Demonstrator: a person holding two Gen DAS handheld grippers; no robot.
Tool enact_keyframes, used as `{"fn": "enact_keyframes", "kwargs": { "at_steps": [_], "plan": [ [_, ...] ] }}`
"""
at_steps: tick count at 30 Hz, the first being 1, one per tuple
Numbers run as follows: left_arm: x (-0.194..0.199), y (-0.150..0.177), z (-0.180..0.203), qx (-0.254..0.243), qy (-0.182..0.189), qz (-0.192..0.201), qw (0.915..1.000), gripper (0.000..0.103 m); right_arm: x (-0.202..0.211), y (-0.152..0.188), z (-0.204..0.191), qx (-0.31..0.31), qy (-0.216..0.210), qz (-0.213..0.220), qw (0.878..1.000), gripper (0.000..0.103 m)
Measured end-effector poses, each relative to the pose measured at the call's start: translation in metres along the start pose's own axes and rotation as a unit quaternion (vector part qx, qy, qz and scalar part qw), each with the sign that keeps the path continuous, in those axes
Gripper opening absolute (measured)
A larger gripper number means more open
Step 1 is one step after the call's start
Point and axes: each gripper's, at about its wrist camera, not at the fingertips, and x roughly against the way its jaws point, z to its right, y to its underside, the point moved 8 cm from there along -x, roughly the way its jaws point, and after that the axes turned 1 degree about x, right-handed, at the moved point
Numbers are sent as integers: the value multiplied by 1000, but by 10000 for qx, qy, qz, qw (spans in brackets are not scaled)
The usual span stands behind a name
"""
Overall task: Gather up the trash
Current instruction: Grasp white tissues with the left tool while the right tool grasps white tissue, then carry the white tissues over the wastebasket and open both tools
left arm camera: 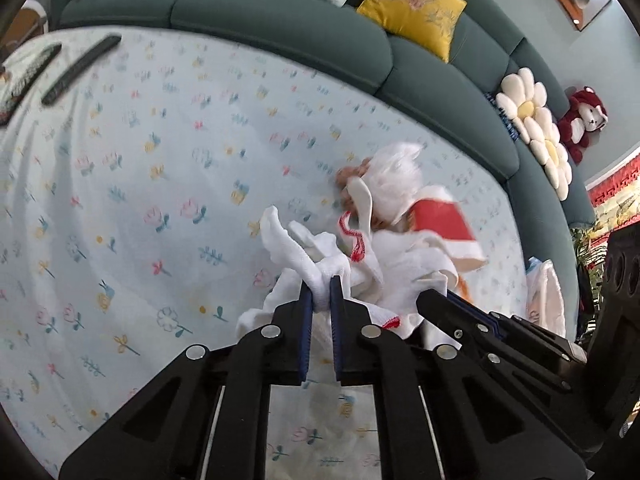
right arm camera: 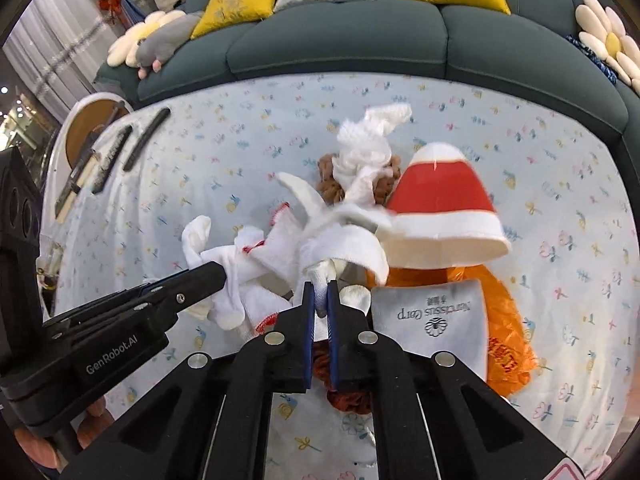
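Observation:
A heap of white cloths and socks lies on the floral tablecloth, with a red and white cloth and brown yarn behind it. My left gripper is shut on a white sock at the heap's left. My right gripper is shut on a white cloth in the heap's middle. The left gripper's arm shows in the right wrist view. An orange plastic bag and a grey printed cloth lie to the right.
Black remotes lie at the table's far left. A dark green sofa with yellow cushions runs behind the table. Flower pillows and a red plush toy sit on the sofa's right end.

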Motion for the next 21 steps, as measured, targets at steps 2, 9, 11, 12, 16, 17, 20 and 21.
{"fn": "enact_keyframes", "kwargs": {
  "at_steps": [2, 9, 11, 12, 16, 17, 20, 21],
  "plan": [
    [11, -6, 9, -61, 13, 132, 9999, 8, 18, -7, 1, 25, 6, 190, 9998, 5],
    [59, -37, 72, -446, 119, 652, 9968, 8, 87, -40, 23, -132, -6, 867, 9961, 5],
    [72, -44, 95, -563, 157, 785, 9952, 8, 114, -50, 37, -215, 30, 1120, 9935, 5],
    [77, -47, 106, -607, 179, 836, 9945, 8, 124, -54, 42, -247, 47, 1205, 9924, 5],
    [96, -53, 154, -849, 314, 1025, 9906, 8, 170, -64, 76, -444, 165, 1594, 9861, 5],
    [99, -53, 164, -918, 343, 1052, 9896, 8, 183, -65, 87, -505, 205, 1691, 9841, 5],
    [105, -49, 203, -1167, 434, 1110, 9860, 8, 213, -66, 118, -666, 318, 1913, 9787, 5],
    [106, -47, 214, -1241, 458, 1118, 9849, 8, 222, -64, 129, -717, 358, 1978, 9770, 5]
  ]
}}
